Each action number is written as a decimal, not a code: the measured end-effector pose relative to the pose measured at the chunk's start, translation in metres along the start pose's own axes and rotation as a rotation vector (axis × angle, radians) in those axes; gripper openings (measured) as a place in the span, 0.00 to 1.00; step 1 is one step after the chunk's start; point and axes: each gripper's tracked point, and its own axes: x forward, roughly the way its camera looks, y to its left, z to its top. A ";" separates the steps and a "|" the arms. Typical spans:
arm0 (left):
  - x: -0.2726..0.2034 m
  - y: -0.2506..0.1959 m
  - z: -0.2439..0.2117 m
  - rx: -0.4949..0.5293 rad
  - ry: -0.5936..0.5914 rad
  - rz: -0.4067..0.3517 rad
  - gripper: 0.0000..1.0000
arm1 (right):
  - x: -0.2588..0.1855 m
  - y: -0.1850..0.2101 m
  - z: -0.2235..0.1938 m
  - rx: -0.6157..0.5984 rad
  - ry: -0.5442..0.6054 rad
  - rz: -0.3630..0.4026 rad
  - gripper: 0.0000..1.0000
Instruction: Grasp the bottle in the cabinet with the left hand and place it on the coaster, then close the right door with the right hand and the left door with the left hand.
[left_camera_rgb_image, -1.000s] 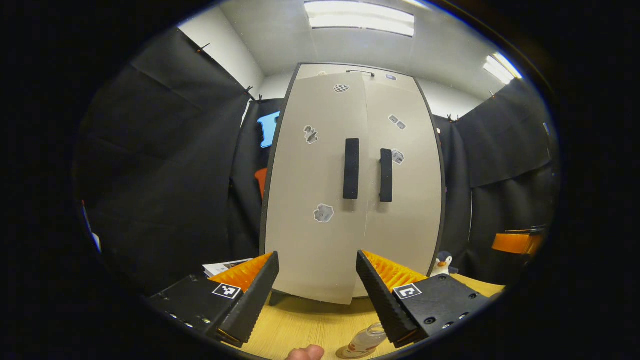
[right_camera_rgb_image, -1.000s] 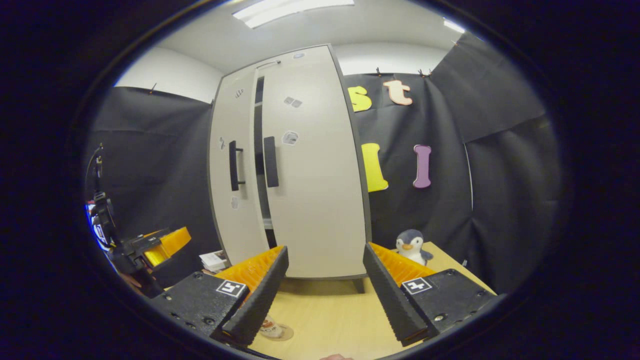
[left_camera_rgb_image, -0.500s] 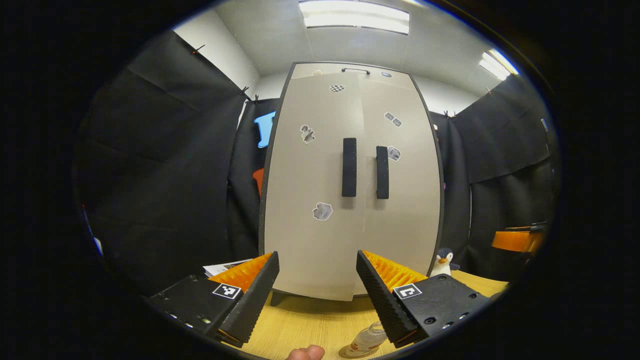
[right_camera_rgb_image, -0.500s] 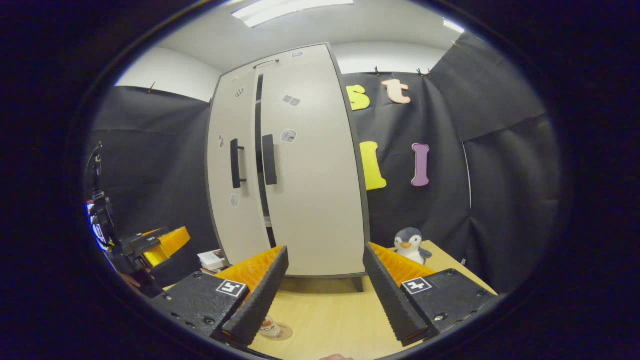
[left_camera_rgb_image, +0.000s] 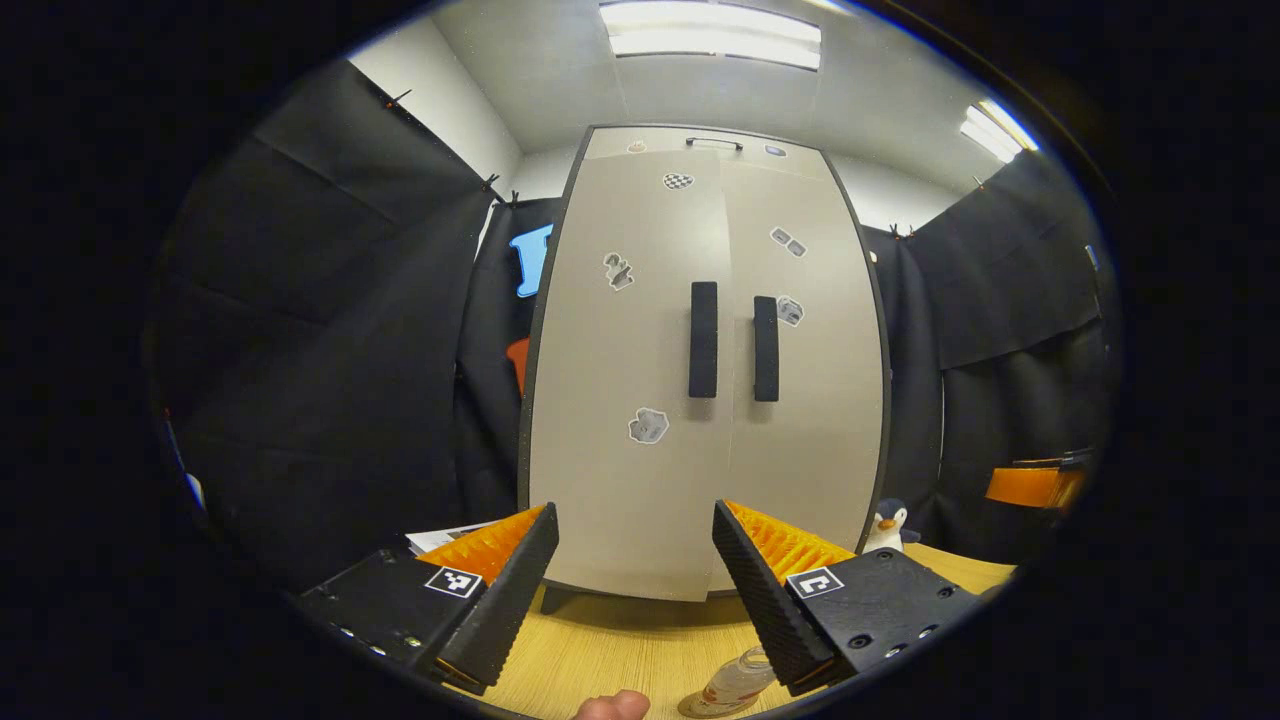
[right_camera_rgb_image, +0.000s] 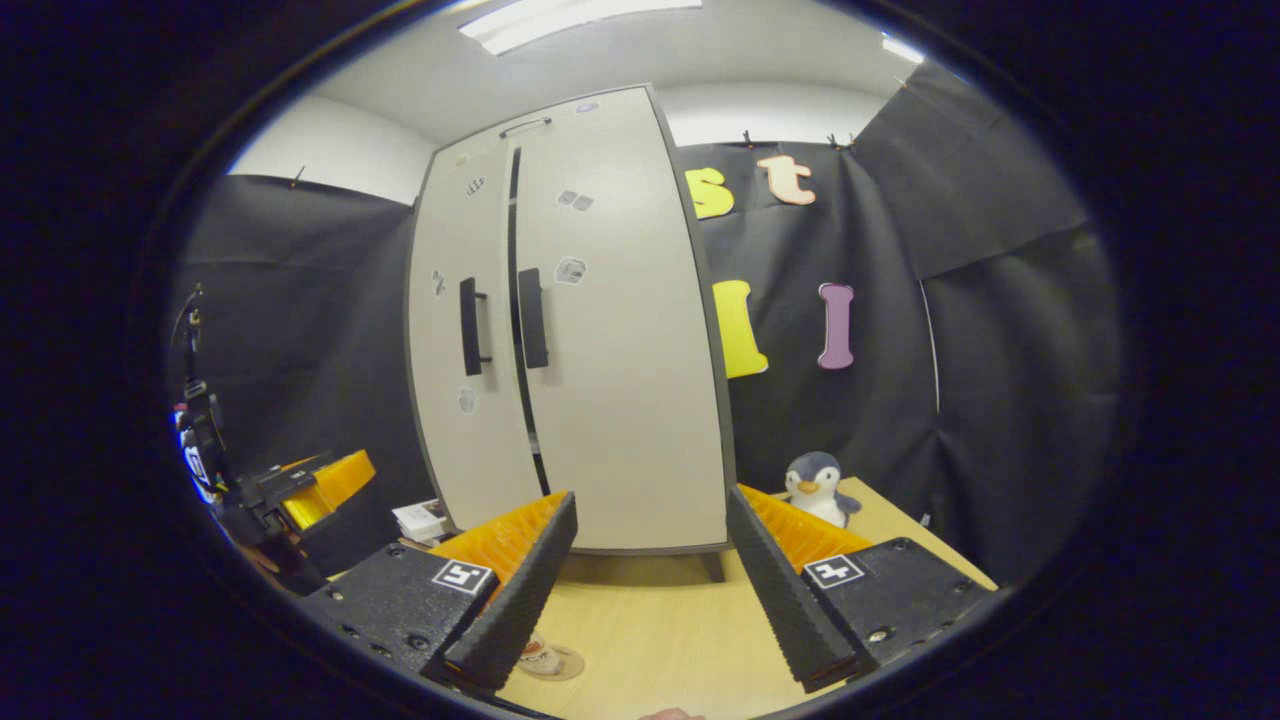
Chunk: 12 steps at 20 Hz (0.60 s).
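Observation:
The pale two-door cabinet (left_camera_rgb_image: 650, 480) stands on the wooden table straight ahead in the left gripper view, its left door (left_camera_rgb_image: 620, 350) and right door (left_camera_rgb_image: 810, 380) almost flush. In the right gripper view a thin dark seam (right_camera_rgb_image: 516, 300) runs between the doors. The clear bottle (left_camera_rgb_image: 735, 682) stands upright on the coaster (right_camera_rgb_image: 568, 664) near the table's front, partly behind a finger. My left gripper (left_camera_rgb_image: 633, 514) is open and holds nothing, back from the doors. My right gripper (right_camera_rgb_image: 652, 496) is open and holds nothing, facing the right door (right_camera_rgb_image: 620, 360).
A toy penguin (right_camera_rgb_image: 818, 487) sits on the table right of the cabinet. A stack of papers (left_camera_rgb_image: 450, 535) lies left of it. The other gripper shows at the right edge (left_camera_rgb_image: 1035, 485) of the left gripper view. A thumb (left_camera_rgb_image: 612, 705) shows at the bottom.
The left door has swung in toward the cabinet, and the dark gap between the doors has narrowed to a thin line. Both grippers have stayed open and barely moved.

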 end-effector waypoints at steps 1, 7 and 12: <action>0.001 0.000 0.000 0.000 -0.001 0.000 0.95 | 0.000 -0.001 -0.001 0.003 0.000 -0.001 0.93; 0.001 -0.001 -0.001 0.000 0.001 -0.005 0.95 | 0.000 -0.002 0.000 0.007 0.001 -0.006 0.98; 0.002 -0.001 -0.002 -0.008 0.005 -0.007 0.95 | 0.000 -0.002 0.000 0.014 0.003 -0.008 0.94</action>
